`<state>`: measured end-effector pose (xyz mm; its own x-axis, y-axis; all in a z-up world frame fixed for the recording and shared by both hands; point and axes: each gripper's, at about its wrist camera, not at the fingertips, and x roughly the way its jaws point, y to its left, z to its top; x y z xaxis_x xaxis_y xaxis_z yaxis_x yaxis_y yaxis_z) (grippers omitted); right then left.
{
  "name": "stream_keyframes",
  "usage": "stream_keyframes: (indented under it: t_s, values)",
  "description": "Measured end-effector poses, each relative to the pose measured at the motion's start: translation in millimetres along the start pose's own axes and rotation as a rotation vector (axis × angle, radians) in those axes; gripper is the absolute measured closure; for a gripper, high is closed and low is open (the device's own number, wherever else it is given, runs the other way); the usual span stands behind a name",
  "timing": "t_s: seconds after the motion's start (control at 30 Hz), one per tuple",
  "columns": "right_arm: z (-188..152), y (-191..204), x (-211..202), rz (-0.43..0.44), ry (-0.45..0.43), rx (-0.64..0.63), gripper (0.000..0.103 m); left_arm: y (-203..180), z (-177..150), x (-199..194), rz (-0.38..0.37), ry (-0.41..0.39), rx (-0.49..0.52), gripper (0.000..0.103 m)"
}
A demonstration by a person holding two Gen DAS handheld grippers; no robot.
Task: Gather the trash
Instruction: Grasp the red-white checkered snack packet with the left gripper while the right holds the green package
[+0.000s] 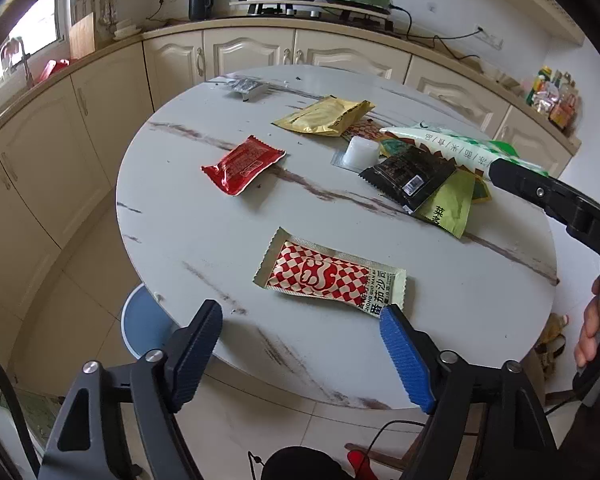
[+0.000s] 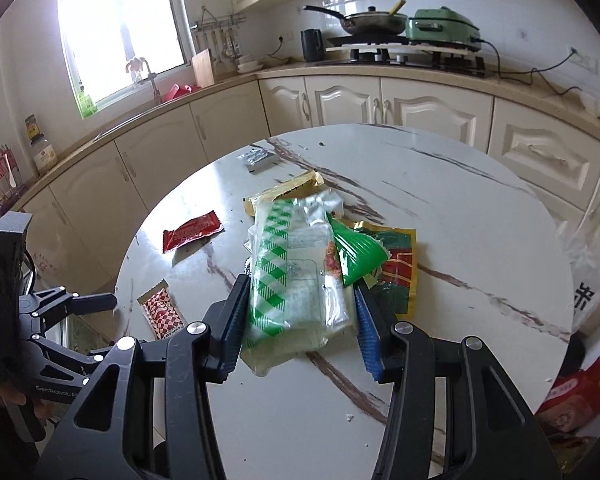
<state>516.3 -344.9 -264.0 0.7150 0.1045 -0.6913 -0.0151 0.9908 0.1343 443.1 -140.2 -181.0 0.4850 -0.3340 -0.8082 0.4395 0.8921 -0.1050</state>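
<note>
A red-and-white checked sauce sachet (image 1: pixel 332 280) lies flat on the round marble table (image 1: pixel 220 240) near its front edge. My left gripper (image 1: pixel 298 314) hovers just short of it, open; its blue right pad (image 1: pixel 404 356) is close to the sachet's near corner and nothing is pressed between the pads. My right gripper (image 2: pixel 300 284) is shut on a clear bag with green-and-white checks (image 2: pixel 296 272), held over a pile of wrappers. In the left wrist view that bag (image 1: pixel 452 148) sticks out from the right gripper (image 1: pixel 496 170). The sachet (image 2: pixel 162 314) and left gripper (image 2: pixel 112 326) show at the lower left of the right wrist view.
Loose on the table: a red sachet (image 1: pixel 242 166), a gold packet (image 1: pixel 324 116), a black packet (image 1: pixel 412 176), a white cup (image 1: pixel 362 152), a yellow-green wrapper (image 1: pixel 450 208), a foil pack (image 1: pixel 246 88). A blue stool (image 1: pixel 140 320) stands below the table edge. Cream cabinets (image 2: pixel 340 104) ring the room.
</note>
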Motion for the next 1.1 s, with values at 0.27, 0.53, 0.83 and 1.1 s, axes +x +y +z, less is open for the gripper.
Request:
stream_keyframes:
  t_s: [0.27, 0.53, 0.83, 1.1]
  values:
    - [-6.3, -3.5, -0.5, -0.024, 0.017, -0.007, 0.058, -22.4, 10.7, 9.5, -0.052, 0.007, -0.007, 0.036]
    - [-27.0, -6.7, -5.3, -0.03, 0.057, 0.0, 0.059, -34.5, 35.4, 35.0, -0.064, -0.003, -0.006, 0.024]
    - [-39.6, -10.4, 1.4, -0.028, 0.079, 0.009, 0.059, -36.2, 26.9, 34.4, 0.013, 0.015, -0.051, 0.027]
    - [-41.0, -11.3, 4.7, -0.033, 0.087, 0.004, 0.059, -58.4, 26.4, 28.0, 0.014, -0.026, 0.028, 0.074]
